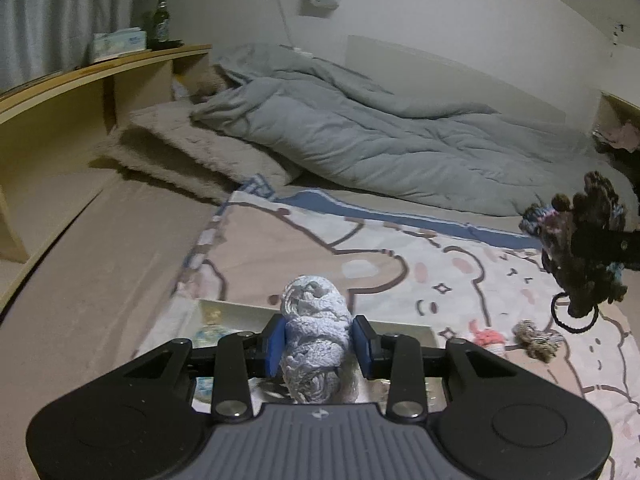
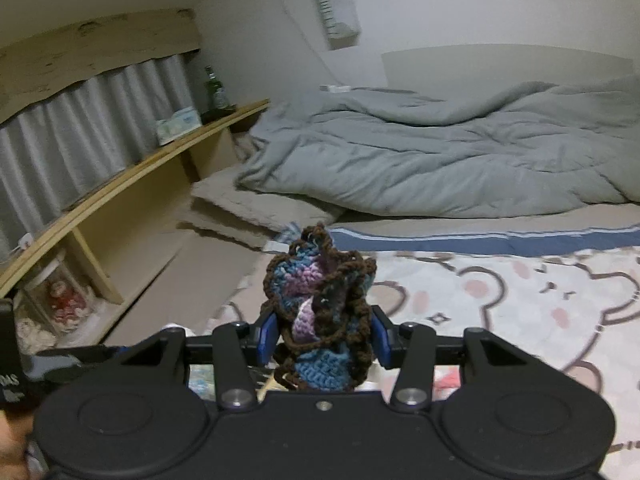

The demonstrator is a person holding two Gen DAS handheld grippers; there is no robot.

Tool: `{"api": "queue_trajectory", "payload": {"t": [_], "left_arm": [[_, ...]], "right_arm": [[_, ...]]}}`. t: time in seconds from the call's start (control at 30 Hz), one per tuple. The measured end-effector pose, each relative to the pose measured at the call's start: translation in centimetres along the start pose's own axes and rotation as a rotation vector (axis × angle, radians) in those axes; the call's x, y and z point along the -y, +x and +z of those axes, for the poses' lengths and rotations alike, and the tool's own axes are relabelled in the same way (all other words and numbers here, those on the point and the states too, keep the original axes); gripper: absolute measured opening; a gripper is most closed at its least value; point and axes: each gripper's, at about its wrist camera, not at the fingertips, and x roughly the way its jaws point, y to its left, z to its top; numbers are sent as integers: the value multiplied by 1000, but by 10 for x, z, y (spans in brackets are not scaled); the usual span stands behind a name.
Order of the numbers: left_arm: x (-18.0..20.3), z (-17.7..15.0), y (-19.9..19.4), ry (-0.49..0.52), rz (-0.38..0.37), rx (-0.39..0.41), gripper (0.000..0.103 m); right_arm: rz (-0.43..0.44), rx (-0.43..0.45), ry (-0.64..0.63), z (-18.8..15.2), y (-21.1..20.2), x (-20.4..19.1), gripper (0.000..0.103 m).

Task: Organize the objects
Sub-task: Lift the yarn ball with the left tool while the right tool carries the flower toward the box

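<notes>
Both tools are loaded and in mid-carry: the left tool (image 1: pixel 319 344) is clenched on a pale blue-white crocheted scrunchie (image 1: pixel 314 344) at the lower centre of its view, and the right tool (image 2: pixel 325 338) grips a brown, blue and purple crocheted scrunchie (image 2: pixel 320 316) at the centre of its own. A white tray (image 1: pixel 236 310) lies on the cartoon blanket (image 1: pixel 460 272) just beneath the left tool. Judging by that, the next move calls for lowering each piece into the tray, while 2 more knitted items (image 1: pixel 516 340) wait at the lower right.
</notes>
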Motion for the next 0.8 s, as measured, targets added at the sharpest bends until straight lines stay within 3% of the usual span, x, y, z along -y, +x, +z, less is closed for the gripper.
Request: {"api": "queue_trajectory", "payload": {"t": [0.3,0.6,0.8], "left_arm": [[-51,-10,-2,-23,75,-31,38],[-85,-27,8,4,123,-97,38],[-94,-41,27,44,140,-180,38]], "right_arm": [[108,-77,-19,-12,40,-63,48],[182,-219,15,-63,93,-99,48],[174,-314,70,-100,125,-101,48]]}}
